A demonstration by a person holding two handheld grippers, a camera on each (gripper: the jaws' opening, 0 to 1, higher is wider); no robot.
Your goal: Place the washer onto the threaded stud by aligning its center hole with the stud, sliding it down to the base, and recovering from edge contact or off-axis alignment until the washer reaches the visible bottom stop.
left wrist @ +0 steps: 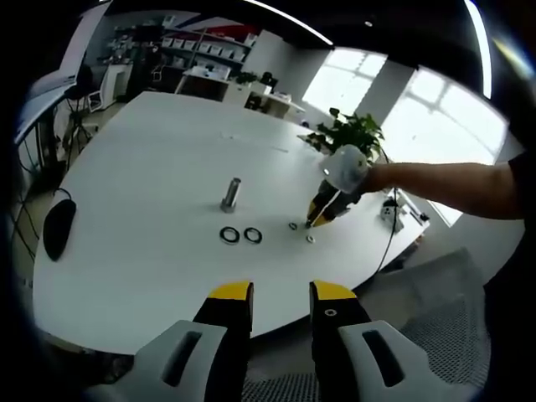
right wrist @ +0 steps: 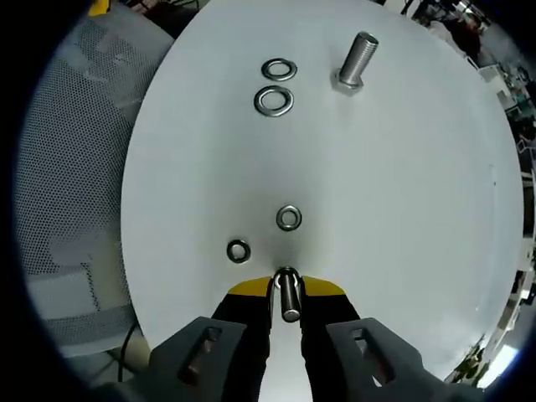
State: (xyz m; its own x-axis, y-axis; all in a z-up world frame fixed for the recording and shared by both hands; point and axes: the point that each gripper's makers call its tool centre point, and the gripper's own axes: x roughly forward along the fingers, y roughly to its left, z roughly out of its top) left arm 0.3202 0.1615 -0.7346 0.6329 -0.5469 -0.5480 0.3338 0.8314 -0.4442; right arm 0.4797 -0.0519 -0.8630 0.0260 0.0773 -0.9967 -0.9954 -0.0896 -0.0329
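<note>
A threaded stud (left wrist: 231,194) (right wrist: 356,59) stands upright on the white table (left wrist: 151,167) (right wrist: 402,209). Two larger washers (left wrist: 229,235) (right wrist: 274,100) lie side by side near it. Two smaller washers (left wrist: 293,225) (right wrist: 289,218) lie flat just ahead of my right gripper (right wrist: 287,289) (left wrist: 320,216). That gripper is low over the table and shut on a small silvery metal part (right wrist: 289,297); whether it is a washer on edge is unclear. My left gripper (left wrist: 280,295) hangs open off the near table edge with nothing between its jaws.
A black oval object (left wrist: 59,226) lies at the table's left edge. A potted plant (left wrist: 353,134) and a small white box (left wrist: 390,211) sit at the far right. A grey mesh chair (right wrist: 75,167) stands beside the table.
</note>
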